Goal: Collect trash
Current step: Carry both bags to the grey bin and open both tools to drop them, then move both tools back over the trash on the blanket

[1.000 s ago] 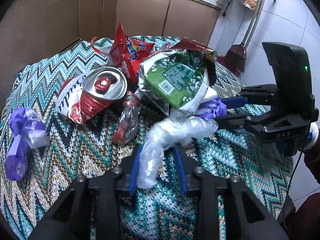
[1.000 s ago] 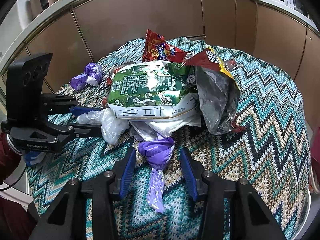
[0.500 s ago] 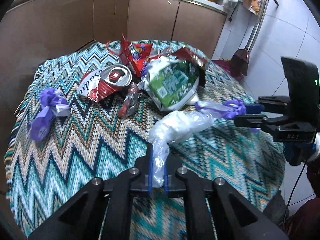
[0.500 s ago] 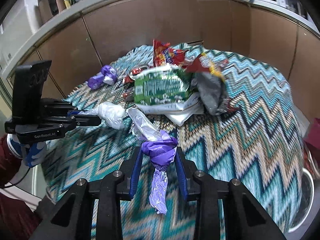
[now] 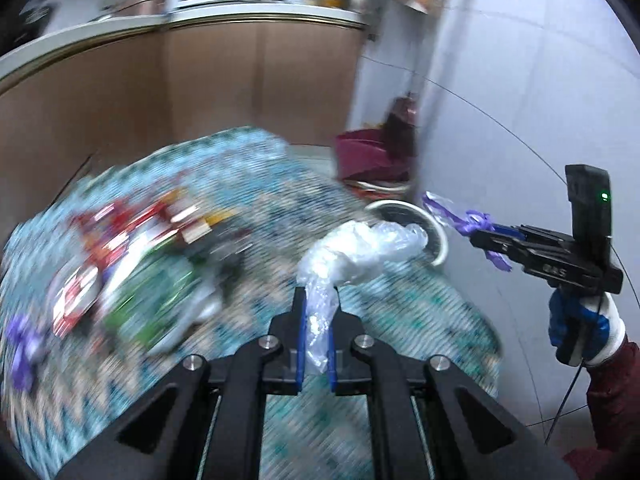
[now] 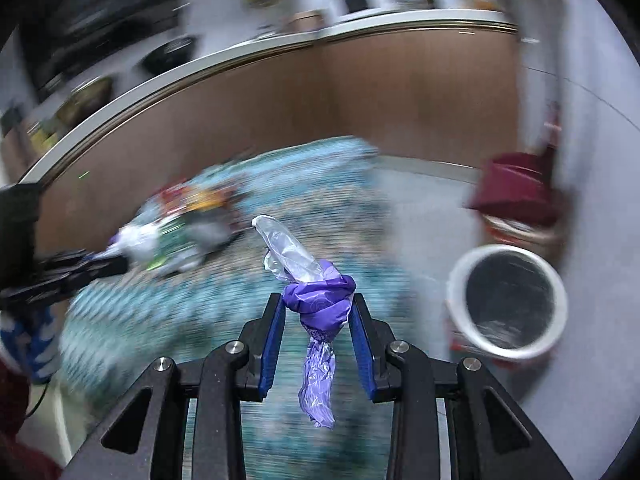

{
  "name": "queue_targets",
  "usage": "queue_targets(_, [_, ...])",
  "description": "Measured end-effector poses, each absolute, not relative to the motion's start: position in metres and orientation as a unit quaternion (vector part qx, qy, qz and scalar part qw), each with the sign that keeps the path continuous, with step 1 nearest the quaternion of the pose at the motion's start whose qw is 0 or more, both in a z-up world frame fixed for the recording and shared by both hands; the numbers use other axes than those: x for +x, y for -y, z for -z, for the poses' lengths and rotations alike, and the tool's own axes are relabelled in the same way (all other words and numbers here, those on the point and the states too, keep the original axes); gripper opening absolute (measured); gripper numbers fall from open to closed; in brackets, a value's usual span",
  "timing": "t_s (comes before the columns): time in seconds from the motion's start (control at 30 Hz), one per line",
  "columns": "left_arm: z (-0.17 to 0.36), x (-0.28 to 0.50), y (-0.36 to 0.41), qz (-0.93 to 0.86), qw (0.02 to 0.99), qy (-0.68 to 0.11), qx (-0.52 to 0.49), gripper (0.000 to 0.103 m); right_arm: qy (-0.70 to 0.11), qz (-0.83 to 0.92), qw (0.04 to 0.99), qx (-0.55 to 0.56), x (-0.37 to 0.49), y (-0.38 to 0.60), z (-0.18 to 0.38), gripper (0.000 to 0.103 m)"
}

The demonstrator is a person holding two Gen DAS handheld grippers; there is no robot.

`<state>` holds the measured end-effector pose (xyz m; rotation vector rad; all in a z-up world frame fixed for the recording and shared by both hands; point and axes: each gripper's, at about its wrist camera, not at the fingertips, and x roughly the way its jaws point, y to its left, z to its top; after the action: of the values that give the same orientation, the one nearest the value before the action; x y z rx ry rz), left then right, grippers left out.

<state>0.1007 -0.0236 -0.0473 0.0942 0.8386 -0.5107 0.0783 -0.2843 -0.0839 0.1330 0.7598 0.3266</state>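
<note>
My left gripper (image 5: 317, 300) is shut on a crumpled clear plastic bag (image 5: 360, 248), lifted off the zigzag cloth of the table (image 5: 248, 216). My right gripper (image 6: 318, 300) is shut on a knotted purple plastic bag (image 6: 320, 304) whose tail hangs down between the fingers. In the left wrist view the right gripper (image 5: 476, 232) shows at the right, carrying that purple bag (image 5: 460, 216) near a white-rimmed bin (image 5: 438, 240). The bin (image 6: 508, 304) stands on the floor at the right of the right wrist view. A blurred pile of wrappers (image 5: 132, 256) lies on the table.
A dark red dustpan (image 5: 368, 156) leans by the white wall behind the bin. Brown cabinets (image 5: 200, 92) run behind the table. A purple scrap (image 5: 20, 348) lies at the table's left edge. A gloved hand (image 5: 580, 328) holds the right gripper.
Both grippers have lifted their bags off the table and swung right toward the bin. The left gripper has shut on the clear bag. The pile has slid left in both views.
</note>
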Motion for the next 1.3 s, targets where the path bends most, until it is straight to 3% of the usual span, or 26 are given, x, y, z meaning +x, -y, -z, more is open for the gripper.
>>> queue_targets(0.23, [0.062,0.166,0.169,0.304,0.849,-0.422,0.101,0.007,-0.374,-0.014,0.924,0.080,0.117,0.376,0.108,0.031])
queue_targets(0.4, [0.101,0.228,0.259,0.317,0.826,-0.451,0.117,0.008,-0.394,0.022,0.914,0.090,0.155,0.412,0.141,0.031])
queue_targets(0.67, [0.160,0.304,0.329,0.321,0.801,-0.498,0.091,0.011,-0.422,0.035,0.900,0.107,0.217,0.453,0.193,0.035])
queue_targets(0.77, [0.176,0.322,0.339,0.331,0.788,-0.514,0.065,0.024,-0.435,0.041,0.893,0.107,0.233,0.461,0.211,0.050])
queue_targets(0.83, [0.182,0.327,0.340,0.334,0.785,-0.519,0.051,0.043,-0.445,0.051,0.888,0.105,0.235,0.467,0.221,0.051])
queue_targets(1.13, [0.150,0.313,0.310,0.339,0.808,-0.482,0.008,0.044,-0.438,0.063,0.889,0.113,0.211,0.463,0.216,0.053])
queue_targets(1.3, [0.102,0.276,0.273,0.338,0.840,-0.425,-0.004,0.044,-0.402,0.048,0.907,0.113,0.188,0.440,0.173,0.056])
